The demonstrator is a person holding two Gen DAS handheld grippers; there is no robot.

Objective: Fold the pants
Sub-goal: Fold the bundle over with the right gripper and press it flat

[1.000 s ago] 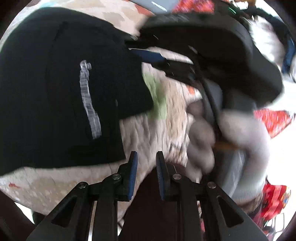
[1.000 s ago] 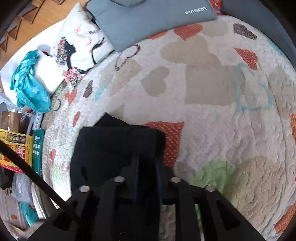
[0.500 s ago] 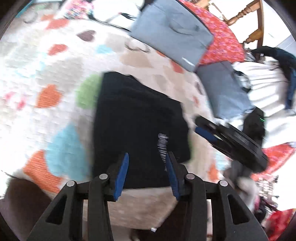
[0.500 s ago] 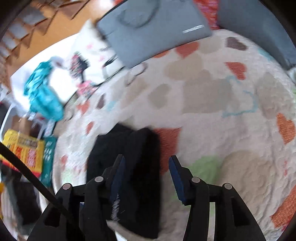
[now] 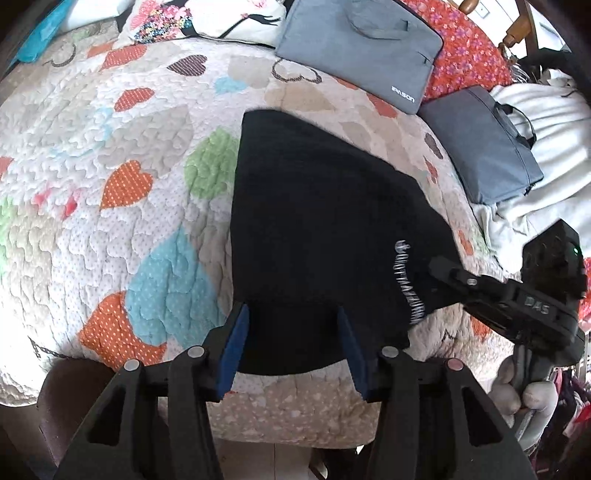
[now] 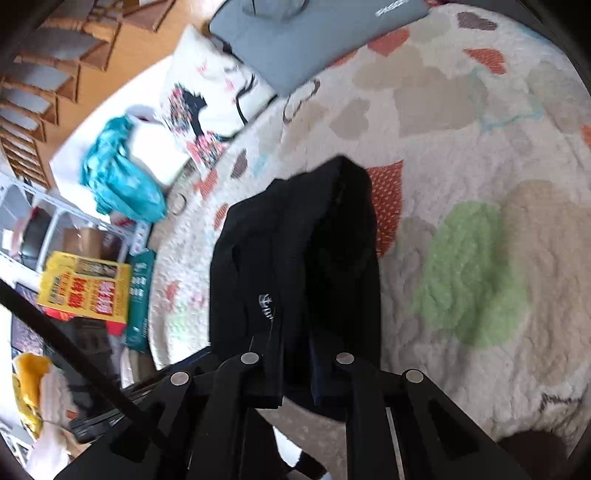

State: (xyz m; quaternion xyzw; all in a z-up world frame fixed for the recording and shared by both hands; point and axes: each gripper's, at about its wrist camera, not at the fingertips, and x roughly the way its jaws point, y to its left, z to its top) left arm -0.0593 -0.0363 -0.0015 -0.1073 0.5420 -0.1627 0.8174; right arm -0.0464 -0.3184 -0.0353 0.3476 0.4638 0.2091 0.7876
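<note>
The black pants lie folded into a compact block on the heart-patterned quilt, white lettering near their right edge. My left gripper hangs over their near edge. Its jaws are opening, with the cloth edge between the blue pads and neither pad touching it. My right gripper reaches in from the right, held by a grey-gloved hand, with its tips at the lettered edge. In the right wrist view the pants run down to the right gripper, whose fingers are drawn together. I see no cloth pinched.
Two grey laptop bags and a printed pillow lie along the far side of the bed. White bedding is bunched at the right. Off the bed's left edge are a teal cloth, a yellow box and a shelf.
Both grippers let go of the pants and pulled back toward the bed's near edge. The left jaws widened. The right jaws spread open, then closed together.
</note>
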